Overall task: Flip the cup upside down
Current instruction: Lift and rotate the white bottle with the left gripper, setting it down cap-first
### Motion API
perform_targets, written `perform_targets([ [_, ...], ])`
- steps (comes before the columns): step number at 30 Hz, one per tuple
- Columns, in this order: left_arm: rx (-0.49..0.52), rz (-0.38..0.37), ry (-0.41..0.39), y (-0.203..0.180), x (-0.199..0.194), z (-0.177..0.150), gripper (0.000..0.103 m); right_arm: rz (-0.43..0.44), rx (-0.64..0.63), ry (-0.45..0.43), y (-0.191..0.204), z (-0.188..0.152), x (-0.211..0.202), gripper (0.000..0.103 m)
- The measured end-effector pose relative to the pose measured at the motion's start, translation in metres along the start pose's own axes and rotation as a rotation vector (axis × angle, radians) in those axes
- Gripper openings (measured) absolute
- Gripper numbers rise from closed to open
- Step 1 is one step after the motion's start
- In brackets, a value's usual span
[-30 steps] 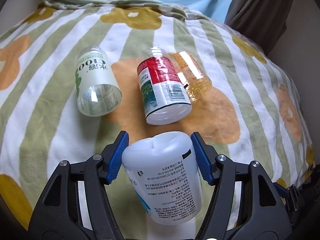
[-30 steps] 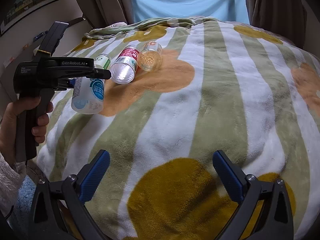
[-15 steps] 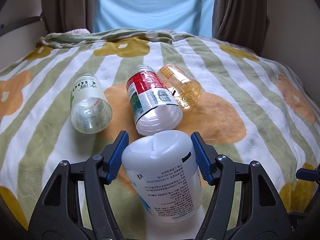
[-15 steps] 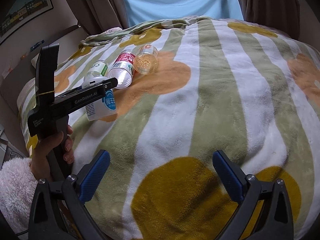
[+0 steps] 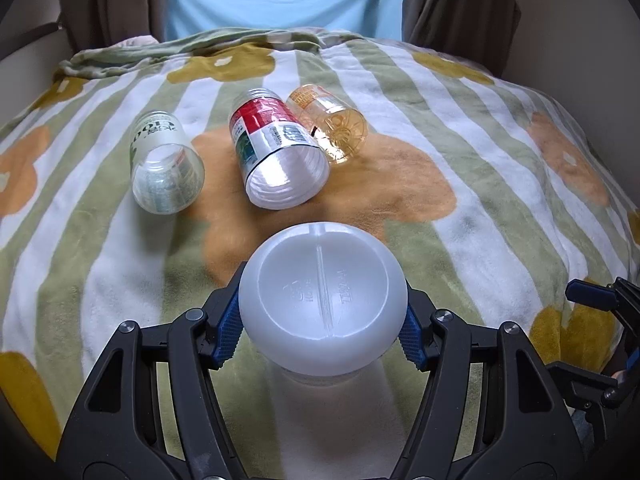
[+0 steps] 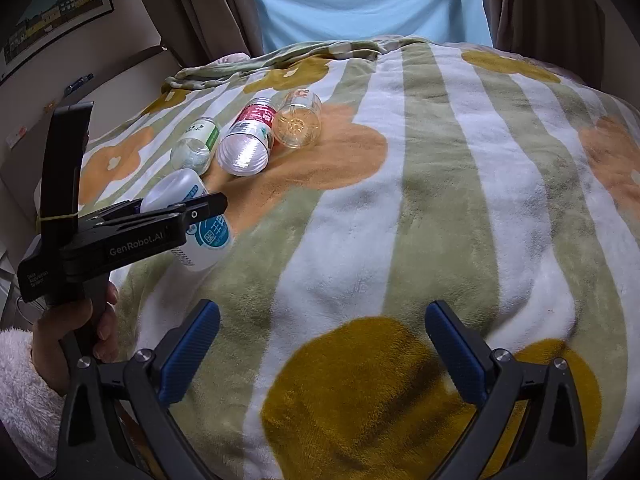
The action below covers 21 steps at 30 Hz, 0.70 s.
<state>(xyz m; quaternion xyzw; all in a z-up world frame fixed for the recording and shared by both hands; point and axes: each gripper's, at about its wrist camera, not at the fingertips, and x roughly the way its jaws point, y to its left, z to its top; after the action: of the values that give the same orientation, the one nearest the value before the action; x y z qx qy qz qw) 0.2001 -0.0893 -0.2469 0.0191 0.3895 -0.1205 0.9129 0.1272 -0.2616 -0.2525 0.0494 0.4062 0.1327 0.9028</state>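
My left gripper [image 5: 322, 330] is shut on a white plastic cup [image 5: 323, 300], its round base facing the left wrist camera. From the right wrist view the same white cup [image 6: 200, 220] is tilted, base up and back, open end low near the blanket, held by the left gripper [image 6: 160, 220] in a person's hand [image 6: 76, 332]. My right gripper [image 6: 320, 344] stands open over the blanket's front, nothing between its fingers. Its blue fingertip [image 5: 588, 294] shows at the right edge of the left wrist view.
Three cut bottle cups lie on their sides on the striped flower blanket [image 5: 460, 128]: a green-labelled one [image 5: 164, 168], a red-labelled one [image 5: 276, 156] and an orange-tinted one [image 5: 332, 124]. Curtains [image 6: 540, 4] and a blue sheet hang behind. A wall with a picture [image 6: 52, 40] is at left.
The left gripper has tipped the white cup further, so its base now faces the camera instead of its printed side. The view has risen. The right gripper stayed open.
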Motion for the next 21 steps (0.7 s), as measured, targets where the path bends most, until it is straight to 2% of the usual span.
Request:
perform_targets([
  [2, 0.005, -0.001, 0.005, -0.003, -0.001, -0.004, 0.061, -0.002, -0.003, -0.001, 0.001, -0.001, -0.001, 0.103],
  [4, -0.007, -0.013, 0.001, -0.001, -0.003, -0.005, 0.066, -0.004, -0.005, -0.002, 0.001, -0.001, -0.001, 0.103],
  [6, -0.023, -0.015, -0.009, 0.001, -0.007, -0.004, 0.103, -0.008, -0.014, -0.005, 0.003, 0.0, -0.004, 0.103],
  [9, -0.024, -0.022, -0.05, 0.003, -0.016, -0.002, 0.103, -0.014, -0.028, -0.008, 0.006, 0.001, -0.005, 0.103],
  [14, 0.007, -0.005, -0.051, 0.0, -0.017, 0.002, 0.103, -0.015, -0.041, -0.007, 0.01, 0.001, -0.005, 0.103],
  [21, -0.003, -0.014, -0.067, 0.002, -0.031, 0.005, 0.103, -0.025, -0.062, -0.017, 0.017, 0.005, -0.008, 0.103],
])
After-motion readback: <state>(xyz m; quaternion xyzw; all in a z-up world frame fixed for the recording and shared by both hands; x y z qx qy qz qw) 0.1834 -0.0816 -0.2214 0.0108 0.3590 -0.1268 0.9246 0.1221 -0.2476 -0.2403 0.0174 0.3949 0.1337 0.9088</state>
